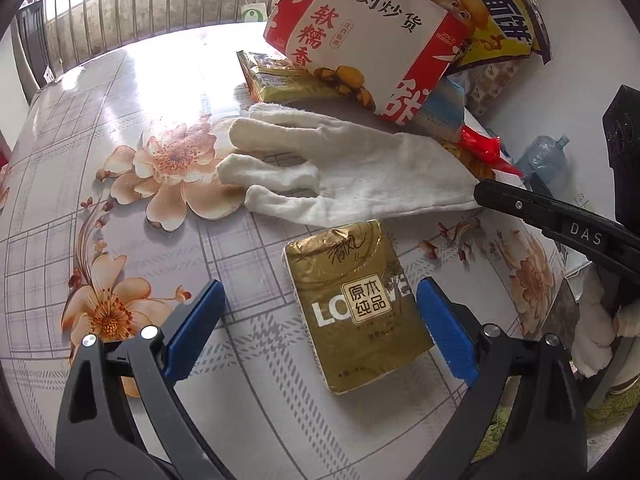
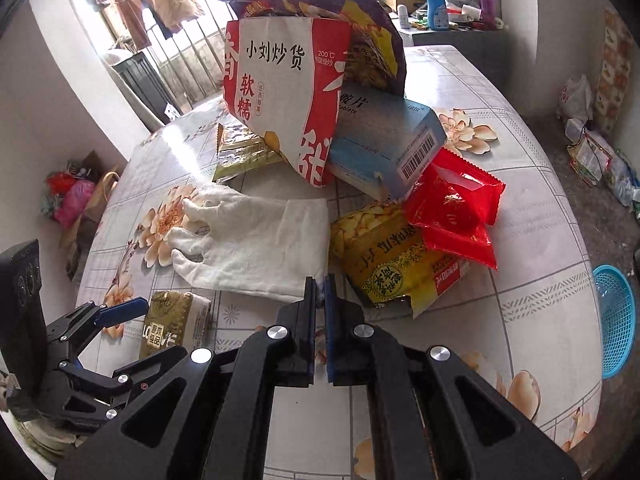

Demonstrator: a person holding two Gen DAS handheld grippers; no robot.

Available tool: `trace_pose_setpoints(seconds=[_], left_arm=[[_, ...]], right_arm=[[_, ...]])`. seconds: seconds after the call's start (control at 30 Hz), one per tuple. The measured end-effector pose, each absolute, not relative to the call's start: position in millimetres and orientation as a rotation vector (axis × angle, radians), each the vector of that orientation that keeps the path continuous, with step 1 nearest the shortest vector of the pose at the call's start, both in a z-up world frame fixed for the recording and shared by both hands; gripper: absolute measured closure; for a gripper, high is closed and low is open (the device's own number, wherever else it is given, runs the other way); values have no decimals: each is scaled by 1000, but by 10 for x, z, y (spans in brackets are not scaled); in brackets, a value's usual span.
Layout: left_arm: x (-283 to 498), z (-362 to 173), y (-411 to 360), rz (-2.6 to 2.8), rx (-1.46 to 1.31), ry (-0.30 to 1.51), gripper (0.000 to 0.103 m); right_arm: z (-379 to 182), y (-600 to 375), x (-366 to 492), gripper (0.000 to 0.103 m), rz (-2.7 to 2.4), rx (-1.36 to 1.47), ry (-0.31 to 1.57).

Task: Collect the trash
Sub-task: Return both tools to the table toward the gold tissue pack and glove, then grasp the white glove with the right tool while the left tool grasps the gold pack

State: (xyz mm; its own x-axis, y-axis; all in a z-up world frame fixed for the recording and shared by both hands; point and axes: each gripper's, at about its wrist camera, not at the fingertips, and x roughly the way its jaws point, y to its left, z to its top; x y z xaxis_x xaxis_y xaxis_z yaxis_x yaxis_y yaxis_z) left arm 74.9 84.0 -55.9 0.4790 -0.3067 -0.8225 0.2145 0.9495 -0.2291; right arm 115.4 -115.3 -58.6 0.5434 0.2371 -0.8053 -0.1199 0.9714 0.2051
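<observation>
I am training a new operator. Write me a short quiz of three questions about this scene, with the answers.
1. True or false: the left gripper has its jaws open on either side of the gold tissue pack.
2. What does the right gripper pinch? A) red wrapper B) white glove C) blue box
3. Fill in: the plastic basket is coloured ___.
Key: 1 true; 2 B; 3 blue.
</observation>
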Motion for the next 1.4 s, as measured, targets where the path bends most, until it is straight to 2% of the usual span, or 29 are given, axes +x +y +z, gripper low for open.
trace_pose_setpoints(seconds=[0.47,0.93,1.0,1.13,1.27,1.4], left_arm=[[640,-505,853,-380,-107,1026,35],[760,-502,893,-349,-99,1043,36],[779,-497,870,-345,-83,1048,36],[786,-493,834,-332,-70,1057,36],[783,-481,796,-312,-54,1061,36],[776,-458,774,-292,-37,1060,36]], right_arm=[[-743,-1399,347,99,252,253,1073],[-737,-1346,147,97,293,216,1056],[-681,-1437,103,93,270,214,1023],[-552,-1615,87,68,249,242,939],[-534,-1714,256,67,228,248,899],[-720,-1764,447,67,213,283,948]])
